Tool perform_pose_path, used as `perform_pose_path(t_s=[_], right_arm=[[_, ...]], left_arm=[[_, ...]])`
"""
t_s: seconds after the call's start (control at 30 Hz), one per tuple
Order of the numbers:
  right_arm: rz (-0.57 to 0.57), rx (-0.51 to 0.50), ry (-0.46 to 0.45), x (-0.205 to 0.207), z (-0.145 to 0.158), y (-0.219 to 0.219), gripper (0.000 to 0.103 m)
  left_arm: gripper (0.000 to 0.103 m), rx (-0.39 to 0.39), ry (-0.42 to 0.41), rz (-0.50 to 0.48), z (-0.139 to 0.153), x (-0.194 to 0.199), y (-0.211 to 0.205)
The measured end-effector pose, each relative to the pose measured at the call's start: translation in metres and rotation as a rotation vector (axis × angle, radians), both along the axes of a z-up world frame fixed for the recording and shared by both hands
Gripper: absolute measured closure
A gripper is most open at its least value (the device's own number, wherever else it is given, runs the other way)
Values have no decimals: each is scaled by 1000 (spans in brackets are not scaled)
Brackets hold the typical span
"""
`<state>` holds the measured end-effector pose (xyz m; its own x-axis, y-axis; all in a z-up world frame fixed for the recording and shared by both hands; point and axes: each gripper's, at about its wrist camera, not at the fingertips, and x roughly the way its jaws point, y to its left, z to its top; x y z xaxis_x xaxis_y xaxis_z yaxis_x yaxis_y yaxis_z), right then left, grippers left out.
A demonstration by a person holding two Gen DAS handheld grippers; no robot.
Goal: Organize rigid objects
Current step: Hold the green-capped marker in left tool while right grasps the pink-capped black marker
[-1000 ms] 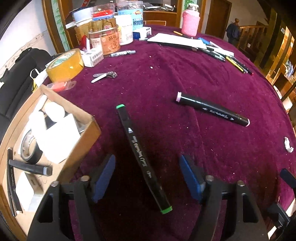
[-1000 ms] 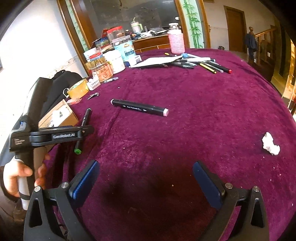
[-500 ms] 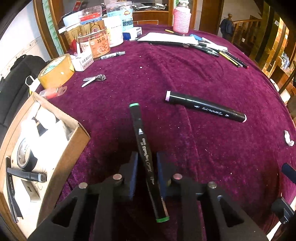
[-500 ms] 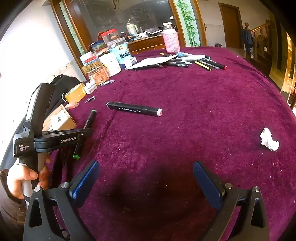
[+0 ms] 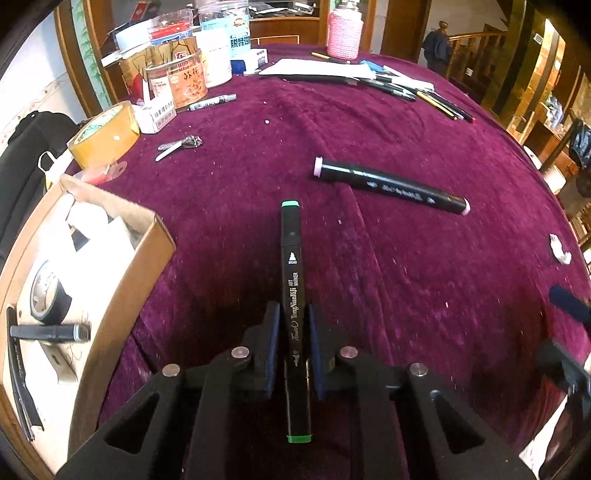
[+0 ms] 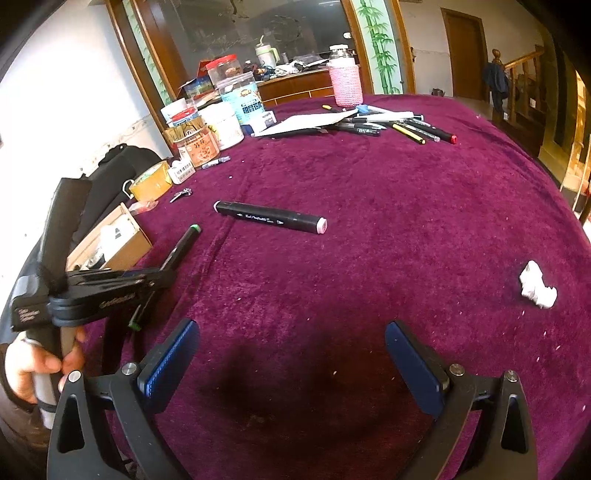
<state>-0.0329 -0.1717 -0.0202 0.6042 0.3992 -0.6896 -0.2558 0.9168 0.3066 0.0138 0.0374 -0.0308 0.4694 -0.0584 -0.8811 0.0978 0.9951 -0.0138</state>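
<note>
A black marker with green caps (image 5: 291, 258) sits lengthwise between the pads of my left gripper (image 5: 291, 321), which is shut on its middle. The right wrist view shows the same marker (image 6: 184, 243) sticking out of the left gripper (image 6: 166, 269), held by a hand, its far end tilted above the cloth. A second black marker with pink caps (image 5: 391, 190) (image 6: 271, 218) lies on the purple cloth farther out. My right gripper (image 6: 291, 328) hovers open over bare cloth with nothing between its fingers. An open cardboard box (image 5: 122, 295) (image 6: 129, 251) at the left holds tape, a marker and white items.
A roll of yellow tape (image 5: 105, 134), a nail clipper (image 5: 181, 144) and several jars (image 5: 181, 83) crowd the far left. Paper and pens (image 5: 424, 96) lie at the back beside a pink bottle (image 5: 345, 35). A crumpled white scrap (image 6: 537, 286) sits at the right.
My left gripper's jaws closed from wide open onto the green-capped marker, which turned to point straight ahead along the fingers. The right gripper has stayed where it was.
</note>
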Motion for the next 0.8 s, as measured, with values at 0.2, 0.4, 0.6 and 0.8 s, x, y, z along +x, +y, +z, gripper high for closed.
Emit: perform_pose_path(t_s=[0.2, 0.4, 0.6, 0.8], right_arm=[[64, -126, -85, 23, 13, 4, 1], [92, -197, -85, 50, 10, 3, 1], [122, -222, -96, 58, 8, 12, 1], [154, -243, -111, 63, 12, 22, 1]], left_arm=[[88, 0, 14, -25, 1, -13, 5], [88, -9, 18, -28, 0, -22, 12], [88, 0, 16, -33, 0, -22, 10], [88, 0, 17, -34, 0, -22, 10]])
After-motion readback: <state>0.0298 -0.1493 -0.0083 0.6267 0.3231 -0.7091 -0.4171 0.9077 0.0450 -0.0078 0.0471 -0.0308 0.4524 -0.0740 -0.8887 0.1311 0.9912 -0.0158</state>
